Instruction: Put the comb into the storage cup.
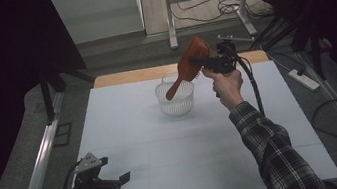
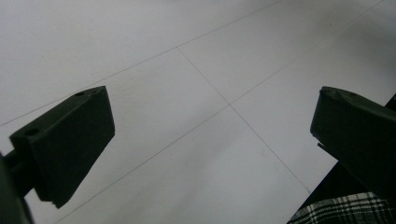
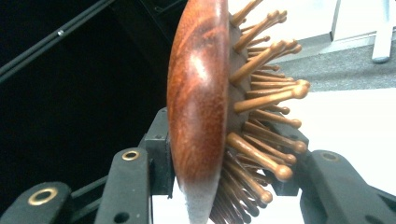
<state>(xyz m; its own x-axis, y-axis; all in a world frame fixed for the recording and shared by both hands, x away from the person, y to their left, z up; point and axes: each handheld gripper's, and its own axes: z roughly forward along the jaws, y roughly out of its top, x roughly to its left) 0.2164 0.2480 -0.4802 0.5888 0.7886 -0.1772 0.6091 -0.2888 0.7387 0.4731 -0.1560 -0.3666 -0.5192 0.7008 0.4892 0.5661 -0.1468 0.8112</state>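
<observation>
**Two claws, one brush held over the basket**

Your right claw (image 1: 200, 62) is pinching the wooden hairbrush (image 1: 186, 66) by its head: in the right gripper view the jaws press one on the smooth reddish back (image 3: 198, 93) and one into the bristle side (image 3: 261, 116). You hold it raised above the far middle of the table (image 1: 126, 131), the brush tilted, its handle pointing down and toward you into the mouth of the clear ribbed basket (image 1: 176, 104). Whether the handle touches the basket's rim I cannot tell, nor whether anything lies inside. Your left claw (image 1: 119, 181) rests low at the near left edge of the table, jaws spread wide with nothing between them.
</observation>
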